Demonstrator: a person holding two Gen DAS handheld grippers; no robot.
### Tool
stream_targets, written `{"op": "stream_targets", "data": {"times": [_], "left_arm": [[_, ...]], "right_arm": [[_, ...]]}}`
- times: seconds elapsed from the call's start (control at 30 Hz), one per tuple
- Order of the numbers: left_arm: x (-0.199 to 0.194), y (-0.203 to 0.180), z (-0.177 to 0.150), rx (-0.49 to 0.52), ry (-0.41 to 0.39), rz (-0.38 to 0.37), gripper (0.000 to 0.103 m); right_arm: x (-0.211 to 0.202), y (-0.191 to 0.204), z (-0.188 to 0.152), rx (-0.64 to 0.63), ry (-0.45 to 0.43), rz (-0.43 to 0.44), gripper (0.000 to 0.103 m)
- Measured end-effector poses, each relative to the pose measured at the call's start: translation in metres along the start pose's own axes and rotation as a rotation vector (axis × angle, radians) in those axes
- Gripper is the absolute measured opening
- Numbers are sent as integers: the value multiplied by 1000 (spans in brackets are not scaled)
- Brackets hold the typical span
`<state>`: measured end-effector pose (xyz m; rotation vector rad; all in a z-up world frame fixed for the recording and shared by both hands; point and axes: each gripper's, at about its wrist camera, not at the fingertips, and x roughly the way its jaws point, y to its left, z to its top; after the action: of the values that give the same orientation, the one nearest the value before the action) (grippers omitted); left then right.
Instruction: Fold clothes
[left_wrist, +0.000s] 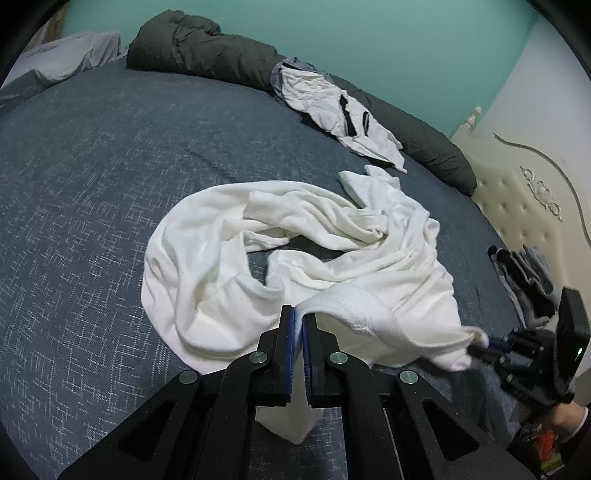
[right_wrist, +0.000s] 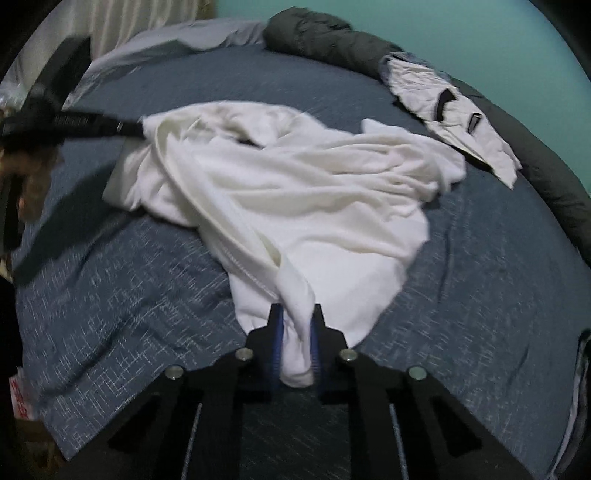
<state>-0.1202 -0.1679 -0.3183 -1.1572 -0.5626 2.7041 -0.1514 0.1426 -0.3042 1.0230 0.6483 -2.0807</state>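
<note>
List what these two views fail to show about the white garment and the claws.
- White garment: its type, bunched in both views.
- Left claw: grip point, cloth drapes over it in its own view; motion-blurred in right wrist view.
- Right claw: fingertips wrapped by fabric.
- Dark pile: contents unclear, near edge.

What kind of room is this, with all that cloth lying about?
Most likely a bedroom. A blue bedspread covers a wide bed, a cream tufted headboard stands at one side, and a rolled dark duvet lies along the far edge by the teal wall.
</note>
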Motion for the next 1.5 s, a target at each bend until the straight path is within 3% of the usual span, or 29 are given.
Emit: {"op": "stream_targets", "data": {"times": [0.33, 0.6, 0.87, 1.1, 1.37, 1.5], "left_arm": [[-56, -51, 18, 77, -107, -27, 4], [-160, -108, 91, 213, -245, 2, 4], [-266, -181, 168, 359, -376, 49, 4], [-339, -238, 211, 419, -478, 50, 4], [-397, -286, 223, 477, -555, 35, 4], [-418, -300, 221, 502, -576, 23, 4]], "right_arm": [[-69, -24, 32, 77, -167, -73, 10], [-159, -38, 79, 73, -328, -121, 9], [-276, -50, 143, 49, -504, -189, 9], [-367, -60, 166, 28, -596, -240, 9], [-475, -70, 189, 0, -701, -300, 9], [-502, -72, 186, -6, -723, -301, 9]]}}
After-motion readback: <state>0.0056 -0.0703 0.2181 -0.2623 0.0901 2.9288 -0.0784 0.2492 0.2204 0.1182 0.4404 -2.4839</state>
